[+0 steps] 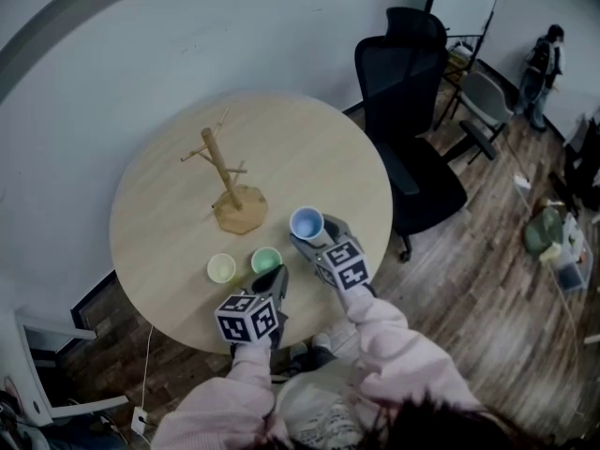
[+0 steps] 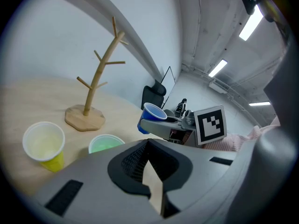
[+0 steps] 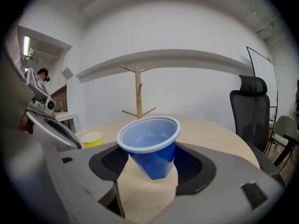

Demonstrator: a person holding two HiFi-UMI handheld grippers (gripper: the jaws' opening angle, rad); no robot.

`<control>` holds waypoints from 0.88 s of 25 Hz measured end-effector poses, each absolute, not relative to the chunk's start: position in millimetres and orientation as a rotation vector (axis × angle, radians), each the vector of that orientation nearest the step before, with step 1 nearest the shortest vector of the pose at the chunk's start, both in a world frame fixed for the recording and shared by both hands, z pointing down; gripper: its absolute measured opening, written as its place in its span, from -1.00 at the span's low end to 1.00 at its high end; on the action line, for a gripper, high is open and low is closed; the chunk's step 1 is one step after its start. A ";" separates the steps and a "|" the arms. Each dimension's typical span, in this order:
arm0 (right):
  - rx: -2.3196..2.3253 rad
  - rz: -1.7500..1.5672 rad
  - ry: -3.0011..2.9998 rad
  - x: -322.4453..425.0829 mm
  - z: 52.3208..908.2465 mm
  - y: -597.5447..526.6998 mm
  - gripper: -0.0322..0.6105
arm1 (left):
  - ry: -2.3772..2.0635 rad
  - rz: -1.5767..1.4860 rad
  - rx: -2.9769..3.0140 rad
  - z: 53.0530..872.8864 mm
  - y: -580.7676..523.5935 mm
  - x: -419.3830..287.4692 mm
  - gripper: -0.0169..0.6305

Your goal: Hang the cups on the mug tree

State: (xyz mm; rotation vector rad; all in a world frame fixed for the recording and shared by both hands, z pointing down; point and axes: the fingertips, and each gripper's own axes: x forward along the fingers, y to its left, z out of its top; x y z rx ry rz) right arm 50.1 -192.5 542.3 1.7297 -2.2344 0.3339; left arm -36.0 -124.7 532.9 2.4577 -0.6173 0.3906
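Head view: the mug tree [image 1: 228, 178] stands at twelve o'clock on the table [image 1: 159, 214], my right gripper [image 1: 311, 237] holding the blue cup [image 1: 306, 222] at its four o'clock. Left gripper view: my left gripper [image 2: 148, 141] is pinched together, empty, yellow cup [image 2: 44, 145] and green cup [image 2: 105, 143] toward nine o'clock. Right gripper view: pads [image 3: 194, 167] grip the cup's lower wall; thin, light, crushable, I judge, so squeeze gently.

Blue cup [image 3: 152, 146], paler rim, between black-padded fingers [image 3: 194, 167] of grey right gripper [image 3: 150, 164]. Ahead of grey left gripper [image 2: 148, 146] fingers: yellow cup [image 2: 44, 146], mint-green cup [image 2: 105, 143], pale wood mug tree [image 2: 96, 78], light tan bench [image 2: 28, 97]. Marker cubes [image 1: 250, 317]: black-and-white squares. Sleeves [image 1: 394, 336] pale pink.
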 end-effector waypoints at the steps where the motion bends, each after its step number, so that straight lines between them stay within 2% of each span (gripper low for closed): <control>1: 1.730 0.318 -2.232 50.5 538.9 -194.0 0.01 | -0.616 0.381 2.465 529.2 -126.8 -36.8 -0.94; 22: 1.519 0.171 -2.268 46.0 503.9 -240.9 0.01 | -0.682 0.213 2.472 485.1 -163.6 -40.4 -0.94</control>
